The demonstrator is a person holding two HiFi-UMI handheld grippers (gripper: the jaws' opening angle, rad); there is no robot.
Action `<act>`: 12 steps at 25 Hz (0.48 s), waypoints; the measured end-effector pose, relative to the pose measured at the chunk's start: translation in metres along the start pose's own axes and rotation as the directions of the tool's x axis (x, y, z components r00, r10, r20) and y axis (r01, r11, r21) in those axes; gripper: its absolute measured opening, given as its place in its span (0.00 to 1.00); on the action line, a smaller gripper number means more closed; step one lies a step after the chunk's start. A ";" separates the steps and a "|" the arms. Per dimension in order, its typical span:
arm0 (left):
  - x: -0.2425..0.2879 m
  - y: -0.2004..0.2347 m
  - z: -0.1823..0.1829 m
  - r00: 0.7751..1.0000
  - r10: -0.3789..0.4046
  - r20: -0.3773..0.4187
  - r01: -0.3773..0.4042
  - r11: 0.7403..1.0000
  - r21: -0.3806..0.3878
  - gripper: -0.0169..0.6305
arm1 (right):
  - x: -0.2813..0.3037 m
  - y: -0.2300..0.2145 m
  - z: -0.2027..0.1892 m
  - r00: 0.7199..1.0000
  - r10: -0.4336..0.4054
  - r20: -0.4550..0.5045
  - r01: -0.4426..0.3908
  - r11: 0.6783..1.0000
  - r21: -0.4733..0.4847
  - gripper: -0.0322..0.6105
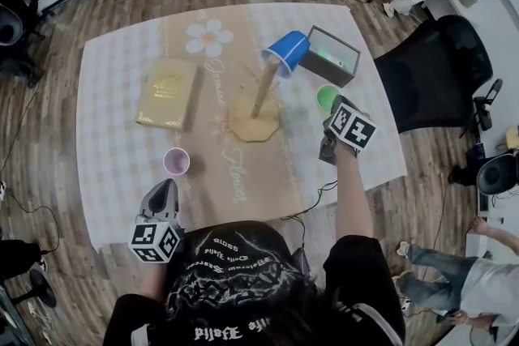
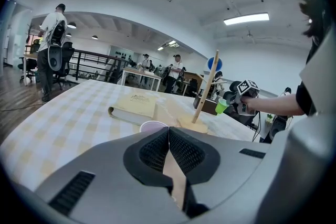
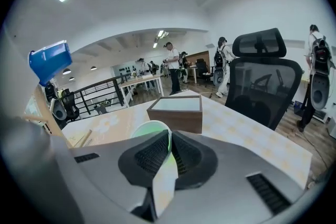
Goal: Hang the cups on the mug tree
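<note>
A wooden mug tree [image 1: 256,111] stands mid-table with a blue cup [image 1: 286,53] hanging at the top of its pole. To its right, my right gripper [image 1: 332,113] is shut on the rim of a green cup [image 1: 328,97]. In the right gripper view the cup's wall [image 3: 149,128] sits pinched between the pads of my right gripper [image 3: 170,139]. A purple cup [image 1: 176,161] stands upright near the front left. Just behind it my left gripper [image 1: 166,185] is shut and empty. The left gripper view shows the purple cup [image 2: 153,126] just past my left gripper [image 2: 168,131].
A tan book [image 1: 168,93] lies left of the mug tree. An open wooden box [image 1: 332,57] sits at the back right, close behind the green cup. A black office chair [image 1: 434,69] stands off the table's right side. People stand in the room beyond.
</note>
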State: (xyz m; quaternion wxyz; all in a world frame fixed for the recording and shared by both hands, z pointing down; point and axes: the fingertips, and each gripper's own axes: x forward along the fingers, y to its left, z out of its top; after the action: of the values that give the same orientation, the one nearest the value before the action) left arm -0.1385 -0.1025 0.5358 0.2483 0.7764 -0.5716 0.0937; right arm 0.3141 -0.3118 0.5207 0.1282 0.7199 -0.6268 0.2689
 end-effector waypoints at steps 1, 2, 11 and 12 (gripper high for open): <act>-0.001 0.000 0.000 1.000 -0.002 0.001 0.002 1.000 0.000 0.06 | -0.009 0.005 0.002 1.000 -0.003 0.017 0.003 1.000 -0.006 0.09; -0.001 0.000 0.000 1.000 -0.004 0.002 0.004 1.000 0.000 0.06 | -0.017 0.011 0.003 0.999 -0.007 0.033 0.007 1.000 -0.013 0.09; -0.003 -0.004 0.000 1.000 -0.026 0.007 0.026 1.000 0.001 0.06 | -0.071 0.045 0.006 0.991 -0.062 0.116 0.068 0.996 -0.052 0.09; -0.004 -0.005 0.000 1.000 -0.028 0.009 0.028 1.000 -0.001 0.06 | -0.077 0.047 0.006 0.989 -0.080 0.126 0.088 0.994 -0.057 0.09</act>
State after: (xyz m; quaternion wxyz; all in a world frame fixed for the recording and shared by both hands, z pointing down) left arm -0.1355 -0.0985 0.5327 0.2474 0.7847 -0.5617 0.0866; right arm 0.2640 -0.2595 0.4667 0.1228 0.7567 -0.6106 0.1985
